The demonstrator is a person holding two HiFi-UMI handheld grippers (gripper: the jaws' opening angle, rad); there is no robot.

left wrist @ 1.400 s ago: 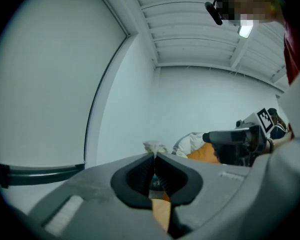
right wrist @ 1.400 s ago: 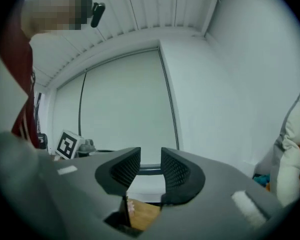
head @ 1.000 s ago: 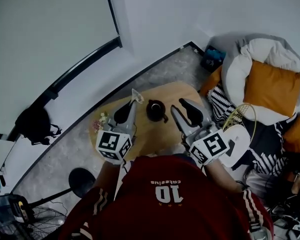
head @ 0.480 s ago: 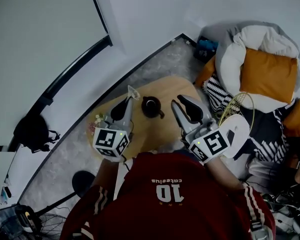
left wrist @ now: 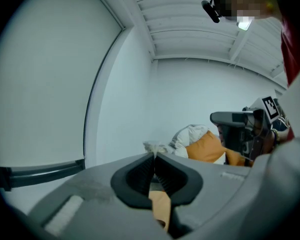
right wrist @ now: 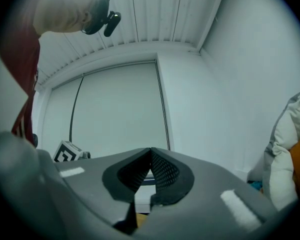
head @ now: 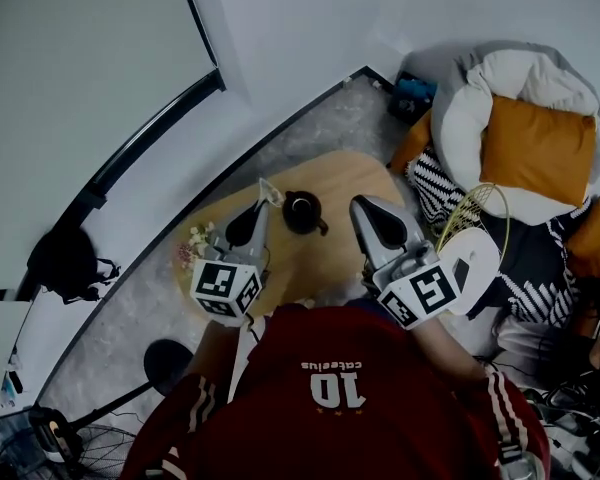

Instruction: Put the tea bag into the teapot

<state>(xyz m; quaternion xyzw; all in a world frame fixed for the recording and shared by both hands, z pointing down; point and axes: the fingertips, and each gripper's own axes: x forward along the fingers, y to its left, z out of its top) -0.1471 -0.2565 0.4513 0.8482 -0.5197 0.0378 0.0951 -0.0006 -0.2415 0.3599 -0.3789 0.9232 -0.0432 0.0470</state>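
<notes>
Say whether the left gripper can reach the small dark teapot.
Probably yes: the left gripper, jaws shut on the pale tea bag, is beside the small dark teapot; nothing stands between them.

A white number 10 stands upside down, as the head view shows it, on the back of the person's red shirt. The short line of white lettering just beside it is too small to read. The left marker cube on the left hand-held gripper and the right marker cube on the right hand-held gripper bear black-and-white square code patterns.
</notes>
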